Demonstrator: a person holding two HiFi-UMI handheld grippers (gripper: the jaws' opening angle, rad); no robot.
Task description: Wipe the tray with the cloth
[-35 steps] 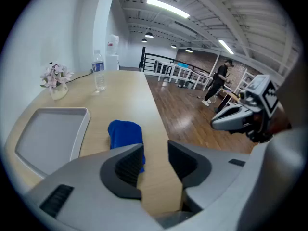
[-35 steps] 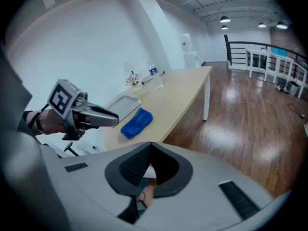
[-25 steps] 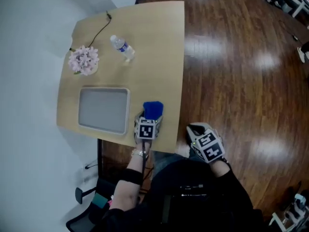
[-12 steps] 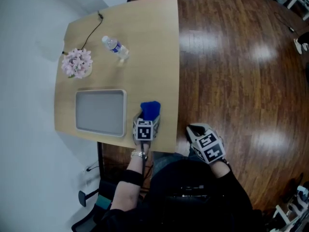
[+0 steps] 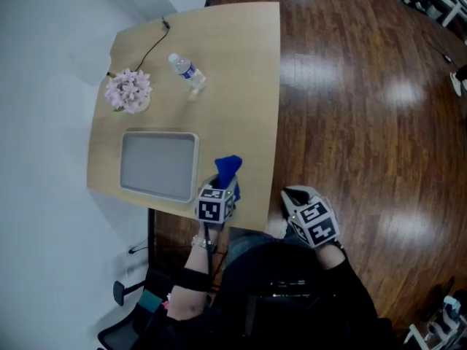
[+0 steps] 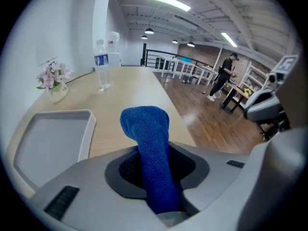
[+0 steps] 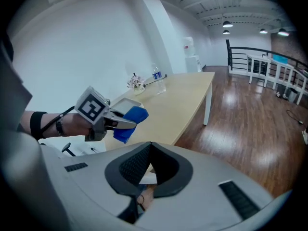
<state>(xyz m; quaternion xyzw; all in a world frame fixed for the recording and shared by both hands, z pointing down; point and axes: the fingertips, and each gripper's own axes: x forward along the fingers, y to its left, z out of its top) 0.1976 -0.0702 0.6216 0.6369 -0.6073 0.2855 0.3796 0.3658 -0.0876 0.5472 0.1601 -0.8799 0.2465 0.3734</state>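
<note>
A grey rectangular tray (image 5: 157,162) lies on the near left of the wooden table (image 5: 241,86); the left gripper view shows the tray (image 6: 53,138) at lower left. My left gripper (image 5: 221,187) is shut on the blue cloth (image 5: 228,168), lifted off the table just right of the tray. Its jaws have just been closing, and the cloth (image 6: 149,143) stands pinched upright between them. In the right gripper view the cloth (image 7: 131,121) hangs from that gripper. My right gripper (image 5: 292,197) hangs off the table's near edge, jaws together, holding nothing.
A water bottle (image 5: 187,71) lies at the table's far side, next to a pot of pink flowers (image 5: 127,91) and a black cable (image 5: 149,46). Wooden floor (image 5: 365,122) stretches right of the table. A person (image 6: 225,75) stands far off.
The left gripper has closed on the blue cloth and risen with it off the table. The right gripper has stayed put.
</note>
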